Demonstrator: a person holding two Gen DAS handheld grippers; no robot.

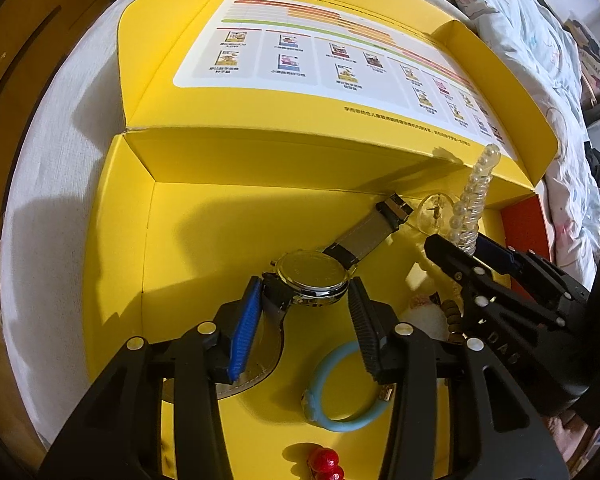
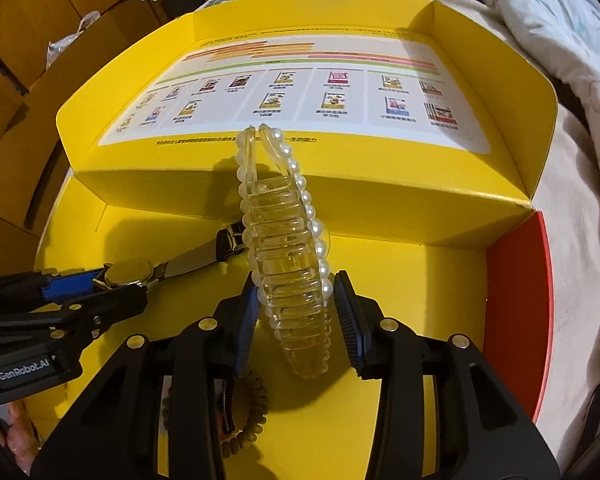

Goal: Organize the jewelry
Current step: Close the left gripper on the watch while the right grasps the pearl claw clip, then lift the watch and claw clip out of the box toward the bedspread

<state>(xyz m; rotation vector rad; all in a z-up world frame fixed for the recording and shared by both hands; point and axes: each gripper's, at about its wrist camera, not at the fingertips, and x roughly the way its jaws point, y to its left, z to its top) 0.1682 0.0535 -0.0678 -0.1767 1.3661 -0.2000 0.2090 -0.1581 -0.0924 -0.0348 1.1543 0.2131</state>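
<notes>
A gold-cased wristwatch [image 1: 314, 278] with a dark strap lies in the yellow box [image 1: 204, 232]. My left gripper [image 1: 304, 320] has its jaws on either side of the watch case, touching its strap end. My right gripper [image 2: 296, 312] is shut on a clear hair claw clip edged with pearls [image 2: 288, 240] and holds it upright over the box floor. The clip also shows in the left wrist view [image 1: 474, 200], and the watch in the right wrist view [image 2: 132, 272].
A light blue silicone ring [image 1: 340, 384], red beads [image 1: 326, 462], a brown bead bracelet [image 2: 252, 412], a white fluffy piece [image 1: 422, 316] and a clear round piece [image 1: 434, 210] lie in the box. The open lid [image 2: 300, 92] lies behind it. Bedding [image 1: 540, 60] surrounds the box.
</notes>
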